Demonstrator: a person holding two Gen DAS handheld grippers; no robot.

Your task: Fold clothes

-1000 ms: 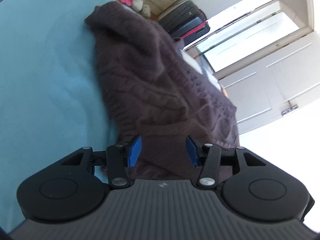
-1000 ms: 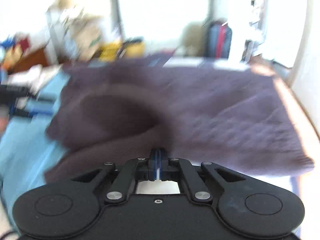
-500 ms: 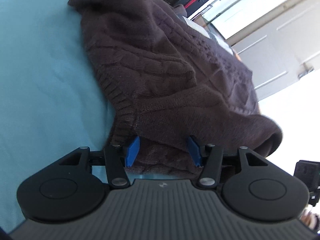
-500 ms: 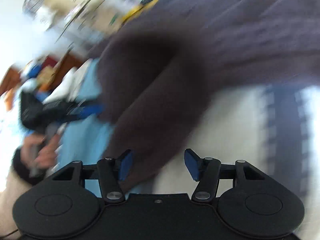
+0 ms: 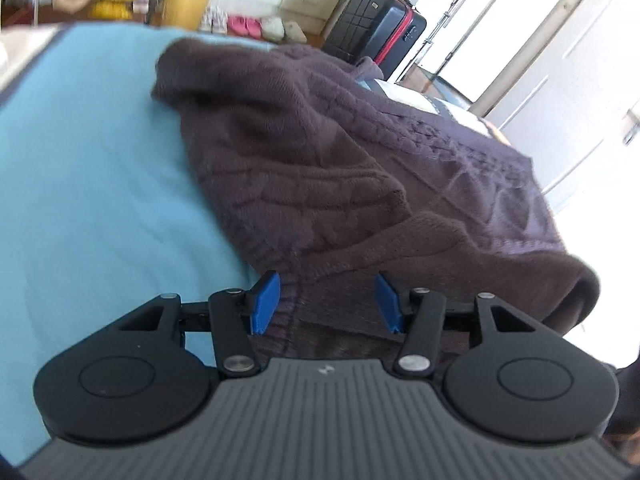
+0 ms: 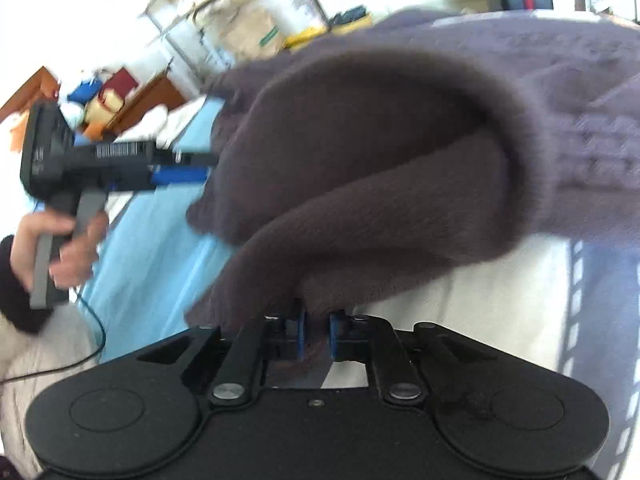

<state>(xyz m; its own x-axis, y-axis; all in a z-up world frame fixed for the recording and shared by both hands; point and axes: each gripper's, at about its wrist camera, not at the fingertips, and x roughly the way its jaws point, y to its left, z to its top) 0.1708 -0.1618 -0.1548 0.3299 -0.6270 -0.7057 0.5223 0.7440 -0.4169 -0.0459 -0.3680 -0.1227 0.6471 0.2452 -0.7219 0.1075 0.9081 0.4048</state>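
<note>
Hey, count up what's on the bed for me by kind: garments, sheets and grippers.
Garments: 1, the dark brown cable-knit sweater.
Sheets: 1, the light blue sheet.
Grippers: 2, the left gripper, open over the sweater's edge, and the right gripper, shut on the sweater.
Total: 4.

The dark brown cable-knit wool sweater (image 5: 360, 168) has a rough, matt, ribbed surface. It lies on a smooth, matt light blue cloth sheet (image 5: 88, 184). The left gripper (image 5: 326, 300) has matt black plastic arms, glossy blue plastic fingertips (image 5: 265, 300) and bright metal pivot pins; the black hard-shell suitcase (image 5: 372, 20) appears semi-glossy.
</note>
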